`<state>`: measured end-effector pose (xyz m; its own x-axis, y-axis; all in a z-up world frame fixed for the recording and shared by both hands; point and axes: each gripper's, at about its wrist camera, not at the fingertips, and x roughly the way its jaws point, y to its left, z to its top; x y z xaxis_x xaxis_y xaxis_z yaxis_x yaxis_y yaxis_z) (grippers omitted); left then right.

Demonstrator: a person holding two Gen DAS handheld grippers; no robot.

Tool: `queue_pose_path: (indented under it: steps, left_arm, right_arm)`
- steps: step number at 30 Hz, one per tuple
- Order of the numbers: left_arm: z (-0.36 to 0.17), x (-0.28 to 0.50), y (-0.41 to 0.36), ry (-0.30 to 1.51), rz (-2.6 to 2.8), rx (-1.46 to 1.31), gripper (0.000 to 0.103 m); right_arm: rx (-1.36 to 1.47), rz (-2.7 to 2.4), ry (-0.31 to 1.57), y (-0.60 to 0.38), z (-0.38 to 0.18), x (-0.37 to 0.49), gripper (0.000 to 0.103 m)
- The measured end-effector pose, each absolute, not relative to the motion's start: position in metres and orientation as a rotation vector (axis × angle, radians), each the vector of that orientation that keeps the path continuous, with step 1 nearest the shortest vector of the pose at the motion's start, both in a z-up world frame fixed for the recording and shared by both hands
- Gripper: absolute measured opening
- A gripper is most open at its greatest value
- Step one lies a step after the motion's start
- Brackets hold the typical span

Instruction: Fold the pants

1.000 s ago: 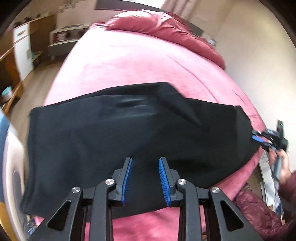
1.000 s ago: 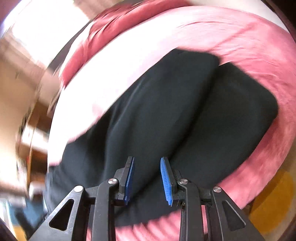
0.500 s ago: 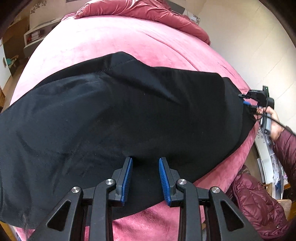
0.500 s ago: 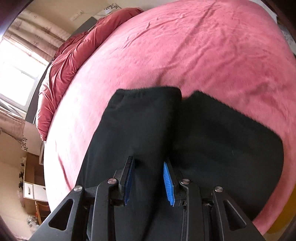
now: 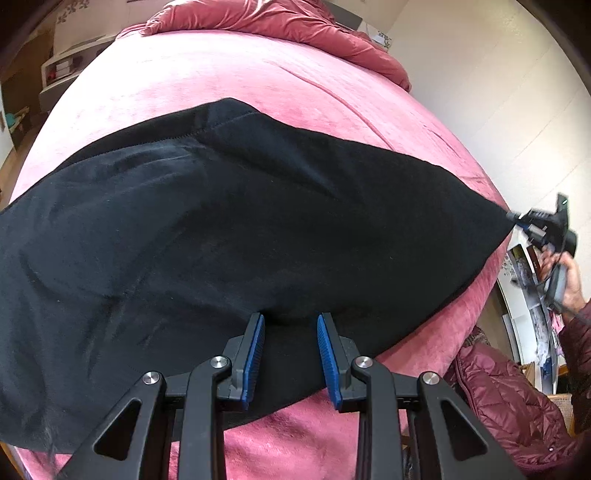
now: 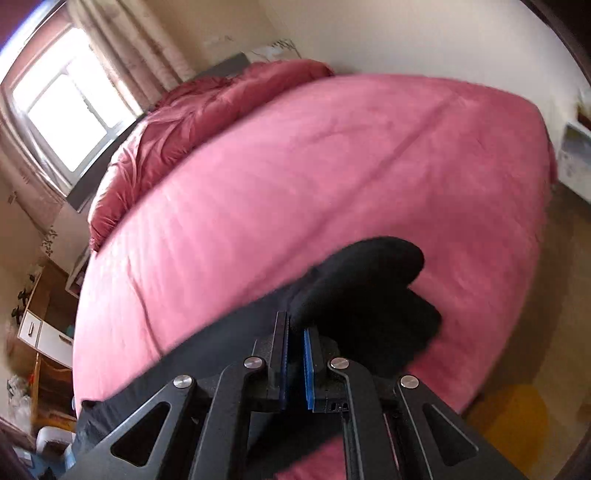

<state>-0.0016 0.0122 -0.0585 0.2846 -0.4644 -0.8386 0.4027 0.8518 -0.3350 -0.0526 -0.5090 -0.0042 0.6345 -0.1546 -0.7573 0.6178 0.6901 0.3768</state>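
Black pants (image 5: 229,229) lie spread across the pink bed (image 5: 207,74). My left gripper (image 5: 290,325) is open, its blue pads over the pants' near edge, with a fold of cloth between the jaws. My right gripper (image 6: 294,332) is shut on the pants' cuff end (image 6: 362,295) and holds it lifted off the bed. In the left wrist view the right gripper (image 5: 532,229) shows at the far right, pinching the pants' tip, which is pulled to a point.
A crumpled red duvet (image 5: 280,22) lies at the head of the bed. A shelf unit (image 5: 62,70) stands at the far left. A window (image 6: 70,110) with curtains is behind the bed. A maroon puffer jacket (image 5: 517,406) sits beside the bed's right edge.
My right gripper has closed on the pants' cuff end and lifted it, pulling the cloth taut to a point. My left gripper stays open at the near edge.
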Motion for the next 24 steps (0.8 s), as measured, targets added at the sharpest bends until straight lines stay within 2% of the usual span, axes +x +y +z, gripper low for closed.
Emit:
queue_pose_path:
  steps: [6,9,10,13,16,18,19,24]
  left_arm:
    - [-0.06,-0.005,-0.001,1.144,-0.577,-0.04,0.03]
    - [-0.059,-0.006,-0.001,1.146,-0.575,-0.031,0.03]
    - [-0.059,-0.006,-0.002,1.148,-0.572,-0.028,0.03]
    - [-0.06,-0.006,-0.007,1.15,-0.572,-0.029,0.03]
    - [-0.062,-0.006,-0.013,1.153,-0.573,-0.013,0.03]
    - [-0.062,-0.007,-0.017,1.153,-0.576,-0.001,0.03]
    - [-0.063,-0.006,-0.018,1.153,-0.576,0.006,0.03]
    - [-0.068,-0.004,-0.019,1.181,-0.567,0.003,0.03]
  right_arm:
    - [0.863,-0.502,0.823,-0.523,-0.066,-0.078,0.008]
    - [0.911,-0.504,0.784,-0.531,-0.068,-0.085,0.02]
    - [0.921,-0.517,0.768,-0.536,-0.066,-0.086,0.027]
    - [0.966,-0.55,0.716,-0.555,-0.062,-0.09,0.034]
    - [0.985,-0.603,0.677,-0.57,-0.06,-0.093,0.034]
    - [0.961,-0.631,0.671,-0.577,-0.056,-0.093,0.016]
    - [0.941,-0.629,0.668,-0.577,-0.052,-0.092,0.012]
    - [0.823,-0.645,0.687,-0.573,-0.039,-0.086,0.011]
